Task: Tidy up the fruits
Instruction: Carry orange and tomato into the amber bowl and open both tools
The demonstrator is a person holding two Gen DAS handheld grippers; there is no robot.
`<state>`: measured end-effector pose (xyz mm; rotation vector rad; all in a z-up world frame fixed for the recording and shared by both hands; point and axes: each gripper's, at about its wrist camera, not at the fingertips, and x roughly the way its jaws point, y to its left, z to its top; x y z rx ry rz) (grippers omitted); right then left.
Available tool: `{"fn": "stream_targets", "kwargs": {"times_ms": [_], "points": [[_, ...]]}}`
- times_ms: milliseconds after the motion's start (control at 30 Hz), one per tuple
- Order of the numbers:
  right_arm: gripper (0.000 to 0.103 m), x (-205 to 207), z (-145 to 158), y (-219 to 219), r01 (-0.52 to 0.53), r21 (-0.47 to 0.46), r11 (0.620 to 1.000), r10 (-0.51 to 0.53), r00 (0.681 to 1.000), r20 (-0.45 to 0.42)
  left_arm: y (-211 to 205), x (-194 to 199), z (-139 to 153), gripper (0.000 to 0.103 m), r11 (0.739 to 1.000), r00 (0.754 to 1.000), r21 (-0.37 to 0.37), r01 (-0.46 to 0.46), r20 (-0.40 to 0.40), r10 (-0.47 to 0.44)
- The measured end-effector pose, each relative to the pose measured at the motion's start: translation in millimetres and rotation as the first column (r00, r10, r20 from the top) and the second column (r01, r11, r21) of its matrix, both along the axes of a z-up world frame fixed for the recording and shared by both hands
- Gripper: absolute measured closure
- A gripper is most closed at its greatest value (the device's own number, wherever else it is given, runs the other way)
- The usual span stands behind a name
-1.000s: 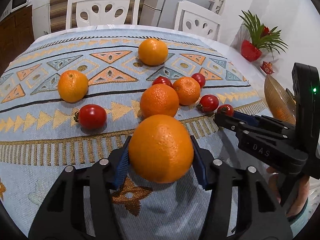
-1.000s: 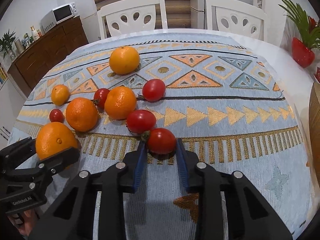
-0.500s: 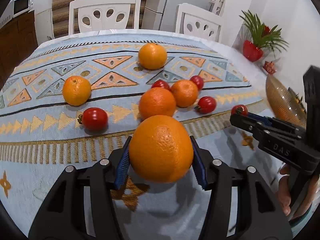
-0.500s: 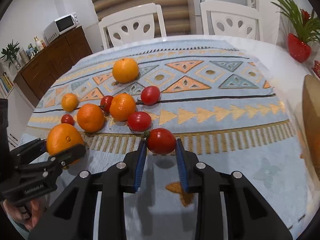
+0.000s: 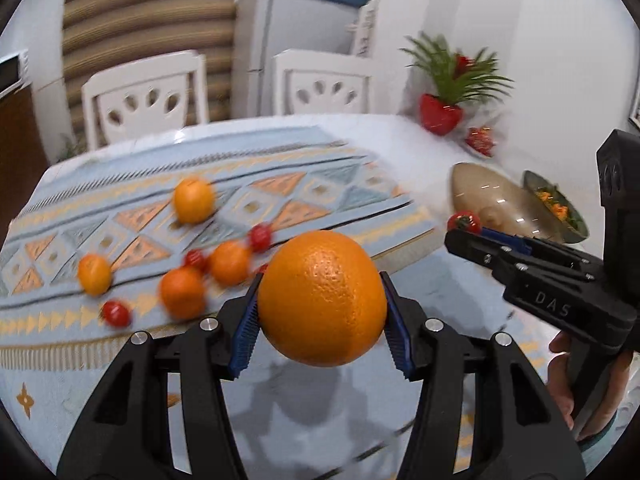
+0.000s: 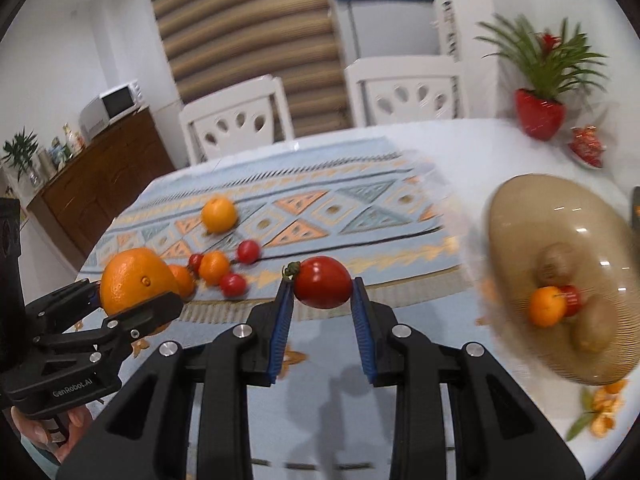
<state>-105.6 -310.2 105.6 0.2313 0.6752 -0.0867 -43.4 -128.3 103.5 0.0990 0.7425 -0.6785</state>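
Note:
My left gripper (image 5: 320, 314) is shut on a large orange (image 5: 322, 298), held above the table; the same orange (image 6: 134, 278) shows at the left of the right wrist view. My right gripper (image 6: 322, 300) is shut on a red tomato (image 6: 323, 282), also lifted off the cloth; the tomato (image 5: 464, 222) appears at that gripper's tip in the left wrist view. An amber glass bowl (image 6: 520, 216) stands to the right with a small orange (image 6: 547, 306), a tomato and brown fruits inside. Several oranges (image 5: 193, 201) and tomatoes (image 5: 116, 313) remain on the patterned cloth (image 5: 280, 184).
A second dish with orange pieces (image 5: 554, 204) sits behind the bowl. A red plant pot (image 6: 540, 118) and a small red ornament (image 6: 586, 148) stand at the table's far right. Two white chairs (image 6: 236, 120) line the far side. Peel scraps (image 6: 604, 412) lie near the bowl.
Both grippers have risen off the cloth with their fruit and swung to the right; the bowl has come into view. The scene is blurred by motion.

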Motion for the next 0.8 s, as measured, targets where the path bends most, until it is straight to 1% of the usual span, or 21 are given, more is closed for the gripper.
{"fn": "stream_targets", "kwargs": {"times_ms": [67, 200, 333, 400, 467, 533, 567, 667, 733, 800], "points": [[0.074, -10, 8, -14, 0.023, -0.002, 1.000, -0.023, 1.000, 0.013, -21, -5, 10, 0.049, 0.999, 0.999, -0.012, 0.036, 0.004, -0.036], [0.074, -30, 22, -47, 0.094, -0.020, 0.995, -0.093, 0.995, 0.028, -64, -18, 26, 0.049, 0.995, 0.994, -0.011, 0.101, 0.034, -0.100], [0.074, -48, 32, -82, 0.168, -0.028, 0.985, -0.167, 0.985, 0.045, -107, -28, 39, 0.049, 0.984, 0.983, -0.028, 0.178, 0.047, -0.177], [0.074, -56, 35, -99, 0.206, -0.025, 0.978, -0.205, 0.978, 0.048, -130, -31, 43, 0.049, 0.976, 0.976, -0.037, 0.214, 0.046, -0.212], [0.074, -64, 36, -118, 0.246, -0.019, 0.969, -0.245, 0.968, 0.049, -148, -31, 47, 0.049, 0.967, 0.969, -0.060, 0.249, 0.020, -0.248], [0.074, -71, 36, -139, 0.294, -0.014, 0.956, -0.293, 0.955, 0.047, -167, -31, 49, 0.049, 0.953, 0.957, -0.086, 0.289, -0.001, -0.290], [0.074, -74, 35, -149, 0.312, -0.011, 0.950, -0.312, 0.949, 0.044, -175, -32, 49, 0.049, 0.949, 0.953, -0.087, 0.302, -0.001, -0.303], [0.074, -80, 28, -182, 0.377, 0.007, 0.926, -0.377, 0.926, 0.022, -199, -30, 44, 0.049, 0.942, 0.945, -0.075, 0.327, -0.001, -0.328], [0.074, -82, 21, -204, 0.414, 0.036, 0.909, -0.415, 0.910, -0.001, -213, -25, 38, 0.049, 0.938, 0.940, -0.071, 0.338, -0.019, -0.340], [0.074, -80, 14, -219, 0.443, 0.045, 0.895, -0.443, 0.896, -0.026, -227, -21, 29, 0.049, 0.936, 0.936, -0.063, 0.347, -0.034, -0.349]]}}
